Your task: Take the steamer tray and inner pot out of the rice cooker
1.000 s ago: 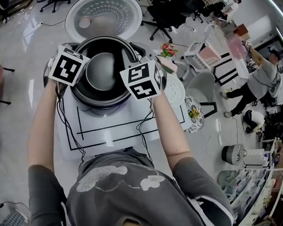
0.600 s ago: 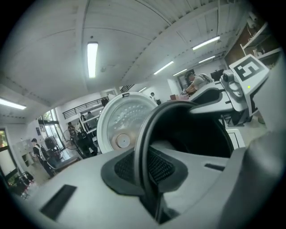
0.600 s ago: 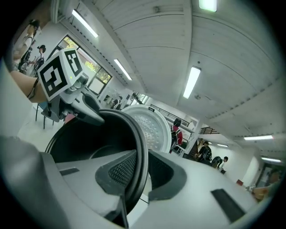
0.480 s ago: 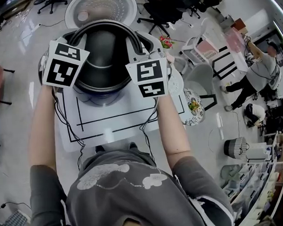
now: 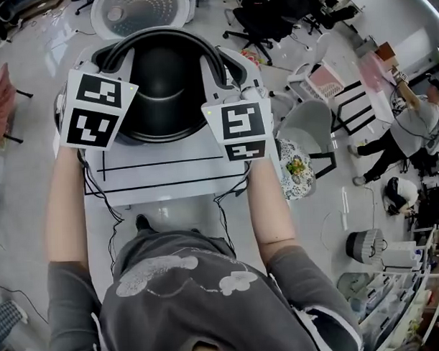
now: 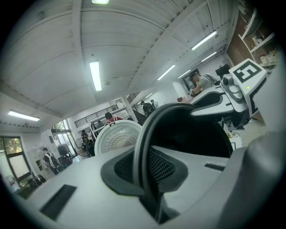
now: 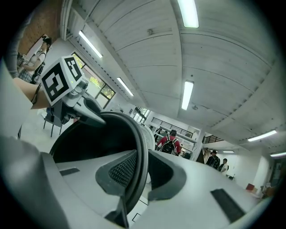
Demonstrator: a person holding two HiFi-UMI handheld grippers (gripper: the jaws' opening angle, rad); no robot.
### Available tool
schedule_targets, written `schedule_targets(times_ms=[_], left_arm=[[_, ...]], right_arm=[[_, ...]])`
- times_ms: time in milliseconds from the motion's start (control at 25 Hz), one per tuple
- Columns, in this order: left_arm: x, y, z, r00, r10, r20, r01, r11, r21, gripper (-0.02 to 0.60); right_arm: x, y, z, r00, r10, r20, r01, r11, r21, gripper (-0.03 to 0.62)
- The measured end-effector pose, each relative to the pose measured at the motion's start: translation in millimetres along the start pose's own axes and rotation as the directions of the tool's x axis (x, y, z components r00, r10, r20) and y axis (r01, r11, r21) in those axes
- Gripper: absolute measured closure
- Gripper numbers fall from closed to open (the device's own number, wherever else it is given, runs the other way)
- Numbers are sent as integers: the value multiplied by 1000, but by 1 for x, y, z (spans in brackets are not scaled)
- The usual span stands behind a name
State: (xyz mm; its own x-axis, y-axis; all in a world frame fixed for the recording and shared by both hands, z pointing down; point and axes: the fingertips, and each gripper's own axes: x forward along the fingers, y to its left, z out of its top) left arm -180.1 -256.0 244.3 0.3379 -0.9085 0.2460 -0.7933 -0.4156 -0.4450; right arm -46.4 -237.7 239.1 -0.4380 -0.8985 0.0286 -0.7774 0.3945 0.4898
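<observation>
The black inner pot (image 5: 166,76) hangs between my two grippers, above the white table (image 5: 170,202). My left gripper (image 5: 109,67) is shut on the pot's left rim, and its ribbed pads (image 6: 163,165) pinch the thin rim (image 6: 149,134). My right gripper (image 5: 227,74) is shut on the opposite rim (image 7: 140,147); its jaws have just been closing with that rim between them. Each gripper view shows the other gripper across the pot: the right one (image 6: 241,85) and the left one (image 7: 62,85). The rice cooker's body is mostly hidden under the pot.
The cooker's round, perforated white lid (image 5: 138,8) stands open beyond the pot. Black lines mark the table. Right of the table are a grey chair (image 5: 311,128) and a patterned dish (image 5: 295,172). People (image 5: 415,121) stand at the far right.
Both grippers have risen with the pot held between them and come closer to the head camera. The pot now covers the cooker's opening from view.
</observation>
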Motion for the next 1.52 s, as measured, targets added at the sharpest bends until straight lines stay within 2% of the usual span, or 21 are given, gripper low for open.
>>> schedule_targets(times_ms=[400,840,1080,1280,1520], left_arm=[[-39,-95,29,996,42,-73,-43,999,-18,537],[-60,-185,-23,970,10,-245,-34,995,-96,537],[-50,-223,-69,936,-60,-346,0,985,-171,537],[-32,-246,-109,899,-131,-417,20,966,-259,535],[-5,-258,-142,872,-200,-446,40,939,-342,534]], right_arm=[[-90,-31,-32,995,97,25,-98,994,44,505],[-144,-6,-108,965,256,-62,-248,962,112,505],[-151,17,-162,927,349,-140,-321,928,187,505],[-143,30,-200,886,422,-190,-371,893,256,507],[-124,42,-237,833,484,-267,-415,867,276,507]])
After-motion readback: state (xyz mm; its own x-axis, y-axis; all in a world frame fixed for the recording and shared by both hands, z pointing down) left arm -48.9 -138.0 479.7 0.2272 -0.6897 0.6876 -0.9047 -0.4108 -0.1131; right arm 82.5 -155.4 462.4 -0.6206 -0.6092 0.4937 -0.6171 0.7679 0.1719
